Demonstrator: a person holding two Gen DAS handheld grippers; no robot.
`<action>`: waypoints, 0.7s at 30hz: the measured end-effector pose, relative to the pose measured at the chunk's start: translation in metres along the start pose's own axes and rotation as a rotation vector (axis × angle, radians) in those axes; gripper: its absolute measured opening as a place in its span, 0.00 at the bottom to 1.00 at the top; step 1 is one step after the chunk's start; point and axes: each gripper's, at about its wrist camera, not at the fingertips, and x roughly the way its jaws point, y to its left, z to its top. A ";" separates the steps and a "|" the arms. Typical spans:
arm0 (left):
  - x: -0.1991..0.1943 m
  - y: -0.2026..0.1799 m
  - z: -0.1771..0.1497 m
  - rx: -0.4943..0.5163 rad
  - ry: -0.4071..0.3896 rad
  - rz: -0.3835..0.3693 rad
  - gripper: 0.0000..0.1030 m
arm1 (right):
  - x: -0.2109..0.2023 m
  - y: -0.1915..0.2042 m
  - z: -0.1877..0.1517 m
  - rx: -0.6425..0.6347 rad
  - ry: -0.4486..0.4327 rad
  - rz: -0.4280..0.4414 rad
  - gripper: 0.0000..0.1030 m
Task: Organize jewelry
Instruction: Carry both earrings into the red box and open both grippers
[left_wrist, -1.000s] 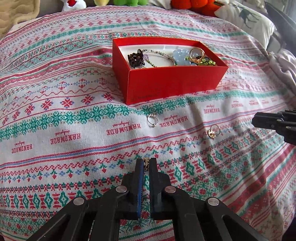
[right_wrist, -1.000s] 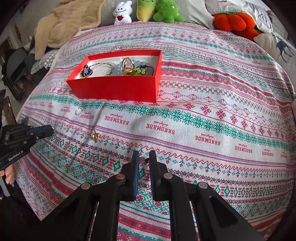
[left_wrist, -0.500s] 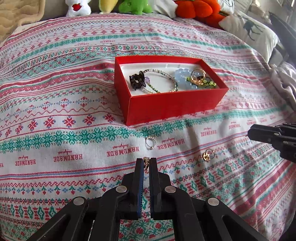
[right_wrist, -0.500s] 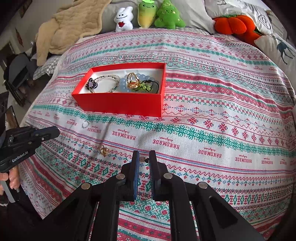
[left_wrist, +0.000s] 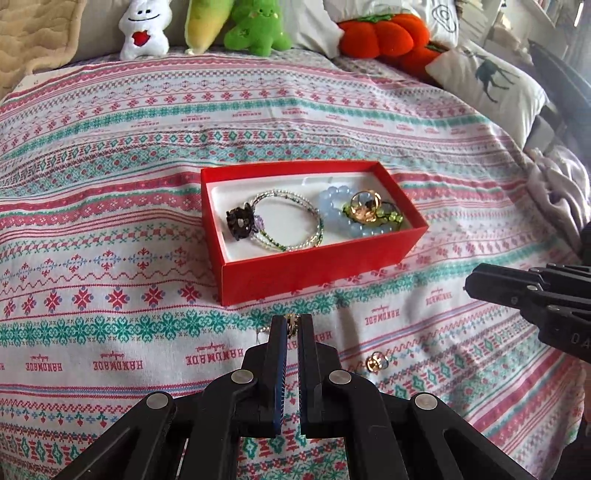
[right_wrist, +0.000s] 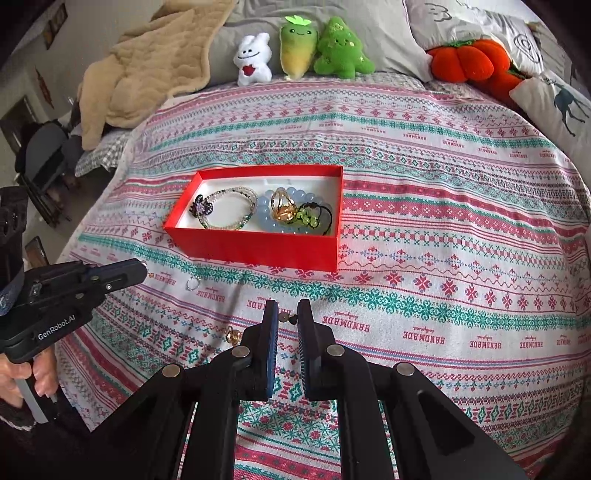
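Observation:
A red box (left_wrist: 317, 271) (right_wrist: 255, 245) on the patterned bedspread holds bracelets, a gold ring and a dark flower piece. My left gripper (left_wrist: 291, 320) is shut on a small gold earring (left_wrist: 291, 325), held above the cloth just in front of the box. My right gripper (right_wrist: 287, 314) is shut on a small dark stud earring (right_wrist: 289, 318) and also held above the cloth. A silver ring (right_wrist: 192, 283) and a gold ring (left_wrist: 375, 361) (right_wrist: 232, 335) lie on the bedspread in front of the box.
Plush toys (right_wrist: 301, 48), an orange pumpkin cushion (right_wrist: 469, 62) and pillows line the far edge of the bed. A beige blanket (right_wrist: 147, 62) lies at the far left. A chair (right_wrist: 40, 162) stands left of the bed.
Both grippers have risen and moved toward the red box, each with its earring in it. The box now appears closer to the left gripper's tips.

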 end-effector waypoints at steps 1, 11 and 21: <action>0.000 -0.001 0.002 -0.002 -0.004 -0.002 0.00 | -0.001 0.001 0.002 0.001 -0.004 0.002 0.11; 0.009 -0.007 0.028 -0.034 -0.027 -0.022 0.00 | 0.000 0.001 0.024 0.037 -0.030 0.022 0.11; 0.048 -0.015 0.048 -0.040 -0.045 0.000 0.00 | 0.015 -0.008 0.042 0.083 -0.028 0.030 0.11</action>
